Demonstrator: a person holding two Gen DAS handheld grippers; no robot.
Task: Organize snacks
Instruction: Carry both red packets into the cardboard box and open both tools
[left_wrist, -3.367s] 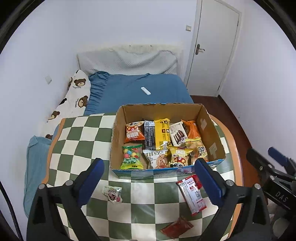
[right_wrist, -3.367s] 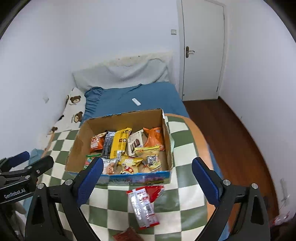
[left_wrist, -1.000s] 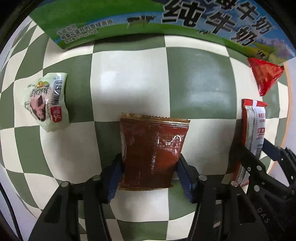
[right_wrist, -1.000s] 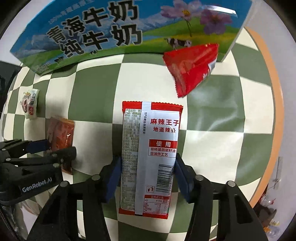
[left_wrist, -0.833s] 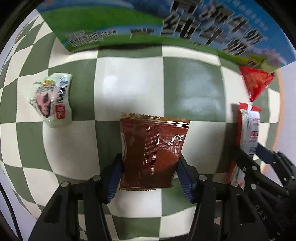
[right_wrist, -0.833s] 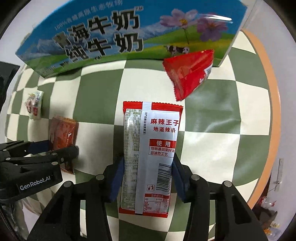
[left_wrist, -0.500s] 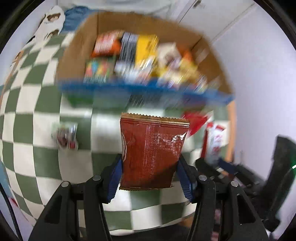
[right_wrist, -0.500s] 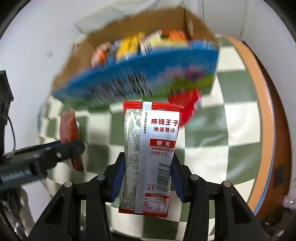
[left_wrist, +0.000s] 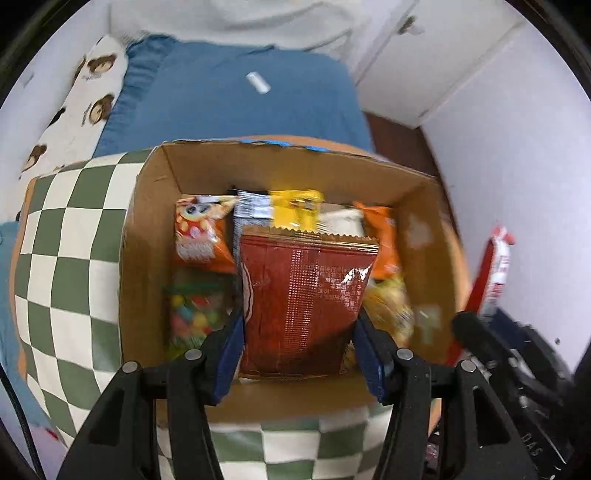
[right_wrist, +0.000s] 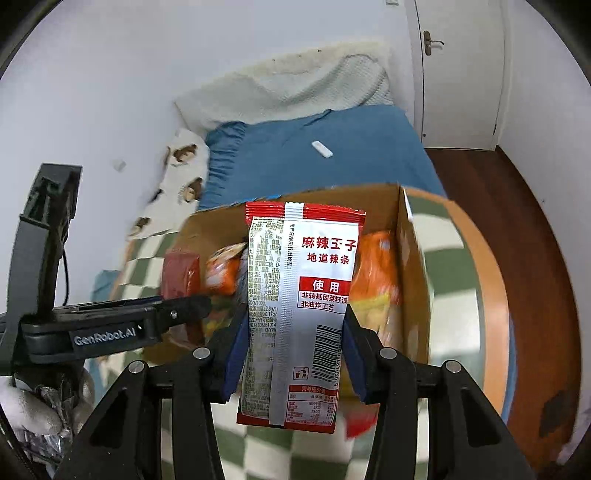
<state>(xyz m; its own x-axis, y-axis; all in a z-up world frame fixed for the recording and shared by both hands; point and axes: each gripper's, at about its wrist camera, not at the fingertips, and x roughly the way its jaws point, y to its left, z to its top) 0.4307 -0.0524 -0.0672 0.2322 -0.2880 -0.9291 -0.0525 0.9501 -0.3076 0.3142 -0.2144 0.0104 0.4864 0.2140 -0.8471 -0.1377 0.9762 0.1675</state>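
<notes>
My left gripper (left_wrist: 299, 347) is shut on a dark red snack packet (left_wrist: 306, 299) and holds it over the open cardboard box (left_wrist: 147, 236), which holds several snack packs. My right gripper (right_wrist: 290, 352) is shut on a red-and-white spicy strip packet (right_wrist: 303, 295), held up in front of the same box (right_wrist: 412, 266). The left gripper with its dark red packet (right_wrist: 181, 273) shows at the left of the right wrist view. The red-and-white packet (left_wrist: 496, 269) shows at the right edge of the left wrist view.
The box sits on a round table with a green-and-white checked cloth (left_wrist: 66, 236). Behind it is a bed with a blue sheet (left_wrist: 229, 103) and a bear-print pillow (left_wrist: 81, 99). A white door (right_wrist: 458, 74) and wooden floor (right_wrist: 517, 192) lie to the right.
Both grippers have lifted their packets off the checked cloth and carried them up to the box; the left one now hangs over the box's inside.
</notes>
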